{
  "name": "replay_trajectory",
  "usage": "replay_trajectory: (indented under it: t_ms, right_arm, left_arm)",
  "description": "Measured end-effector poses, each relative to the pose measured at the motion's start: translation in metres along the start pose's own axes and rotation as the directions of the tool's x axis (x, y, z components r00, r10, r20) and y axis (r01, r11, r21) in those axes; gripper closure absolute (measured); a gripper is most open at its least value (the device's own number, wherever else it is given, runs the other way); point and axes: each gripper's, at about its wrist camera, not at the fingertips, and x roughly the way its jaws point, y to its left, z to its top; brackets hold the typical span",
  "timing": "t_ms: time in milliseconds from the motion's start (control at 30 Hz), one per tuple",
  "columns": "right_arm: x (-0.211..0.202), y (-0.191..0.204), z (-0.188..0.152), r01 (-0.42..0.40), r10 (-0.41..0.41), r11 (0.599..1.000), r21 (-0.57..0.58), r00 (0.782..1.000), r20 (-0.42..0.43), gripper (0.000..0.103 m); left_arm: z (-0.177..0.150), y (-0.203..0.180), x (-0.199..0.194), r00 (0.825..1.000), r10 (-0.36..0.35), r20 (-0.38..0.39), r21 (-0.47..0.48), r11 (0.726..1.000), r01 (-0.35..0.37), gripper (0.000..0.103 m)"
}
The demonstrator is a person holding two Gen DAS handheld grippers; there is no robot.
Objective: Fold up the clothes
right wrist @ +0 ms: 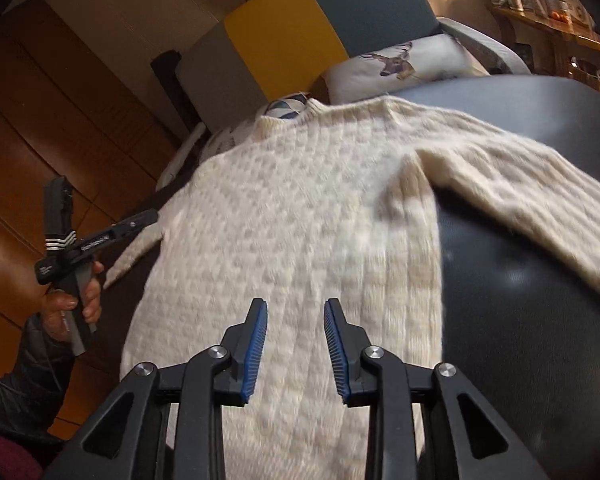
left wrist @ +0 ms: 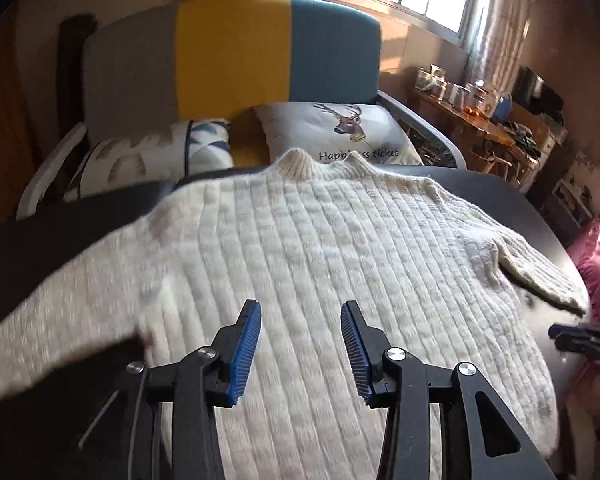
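**Cream sweater laid flat, both tongs hanging loose**

Cream knit sweater [left wrist: 300, 248] lies spread flat on a dark round table [left wrist: 540, 208], collar at 12 o'clock twd the deer pillow [left wrist: 340, 132] on the grey/yellow/blue sofa [left wrist: 236, 52]. One sleeve runs out to 8 o'clock, the other to 3 o'clock w/ its cuff near the table edge.

Left gripper [left wrist: 300, 344] hovers over the sweater's lower body — jaws apart, nothing between them. Right gripper [right wrist: 296, 344] same deal, released, above the hem area. In the right wrist view the person's hand [right wrist: 74, 300] shows at 9 o'clock gripping the left tool's handle.
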Motion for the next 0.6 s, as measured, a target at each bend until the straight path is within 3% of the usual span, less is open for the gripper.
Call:
replay_trajectory:
  t_ms: [100, 167, 233, 300, 433, 500, 600]
  right_arm:
    - [0.035, -0.012, 0.067, -0.039, 0.038, 0.999, -0.029, 0.999, -0.036, 0.070]
    - [0.061, -0.023, 0.113, -0.060, 0.058, 0.998, -0.030, 0.996, -0.060, 0.070]
    - [0.088, -0.034, 0.158, -0.080, 0.078, 0.996, -0.031, 0.993, -0.085, 0.070]
    - [0.113, -0.045, 0.192, -0.104, 0.101, 0.994, -0.019, 0.988, -0.115, 0.070]
    - [0.144, -0.061, 0.205, -0.165, 0.165, 0.986, 0.017, 0.966, -0.196, 0.070]
    - [0.146, -0.066, 0.197, -0.158, 0.156, 0.987, 0.005, 0.964, -0.214, 0.070]
    - [0.147, -0.077, 0.183, -0.148, 0.146, 0.989, 0.008, 0.963, -0.225, 0.070]
  left_arm:
    - [0.051, 0.006, 0.038, 0.999, -0.046, -0.008, 0.103, 0.994, 0.047, 0.057]
    - [0.082, 0.011, 0.063, 0.997, -0.072, -0.023, 0.117, 0.990, 0.074, 0.057]
    - [0.106, 0.010, 0.079, 0.983, -0.180, -0.043, 0.108, 0.977, 0.183, 0.057]
    - [0.126, -0.003, 0.093, 0.965, -0.256, -0.051, 0.163, 0.951, 0.261, 0.057]
    - [0.169, -0.010, 0.149, 0.901, -0.398, -0.173, 0.100, 0.903, 0.418, 0.053]
    - [0.187, -0.007, 0.180, 0.877, -0.424, -0.224, 0.044, 0.895, 0.444, 0.041]
    - [0.206, -0.004, 0.221, 0.829, -0.480, -0.288, -0.061, 0.873, 0.485, 0.040]
